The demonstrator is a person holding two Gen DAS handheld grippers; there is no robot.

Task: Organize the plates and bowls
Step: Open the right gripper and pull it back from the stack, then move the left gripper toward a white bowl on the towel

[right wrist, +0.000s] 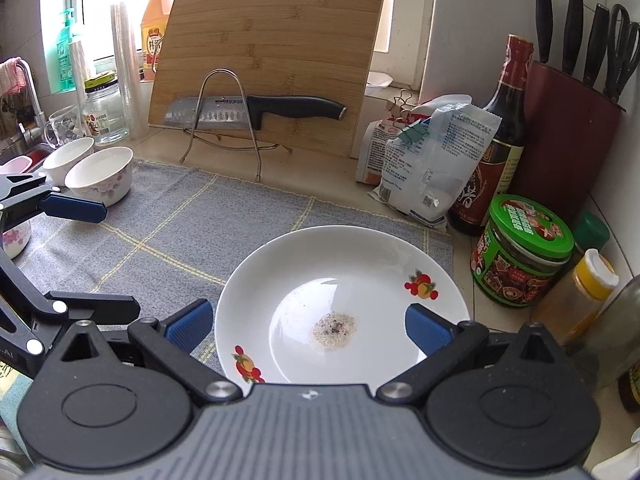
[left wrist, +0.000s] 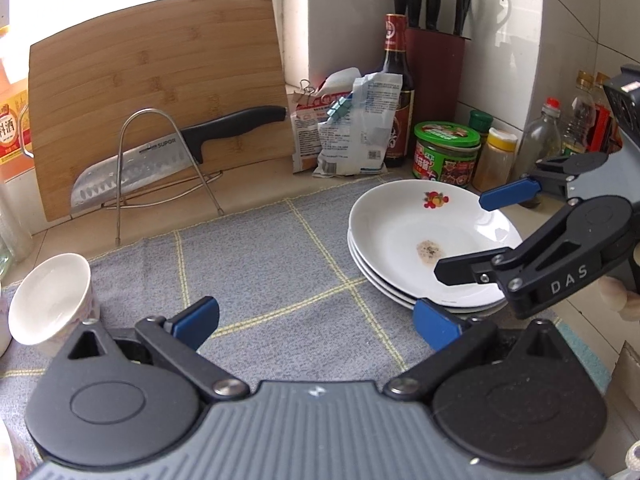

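Observation:
A stack of three white plates [left wrist: 400, 248] rests on the right side of a grey checked cloth [left wrist: 256, 264]. The top plate [right wrist: 340, 264] has fruit prints and a speckled residue in its well. My right gripper [right wrist: 308, 328] hovers open over the near rim of that plate, touching nothing; from the left wrist view the right gripper [left wrist: 460, 236] reaches in from the right. My left gripper [left wrist: 316, 324] is open and empty above the cloth, left of the stack. A white floral bowl [left wrist: 52, 300] sits at its left. Two such bowls [right wrist: 100, 176] stand at the cloth's far left.
A bamboo cutting board [right wrist: 272, 60] leans on the back wall, with a cleaver [right wrist: 248, 110] on a wire rack in front. Food packets [right wrist: 420, 160], a sauce bottle [right wrist: 500, 140], jars [right wrist: 520, 256] and a knife block [right wrist: 568, 128] crowd the right corner. A sink tap [right wrist: 28, 96] stands at the far left.

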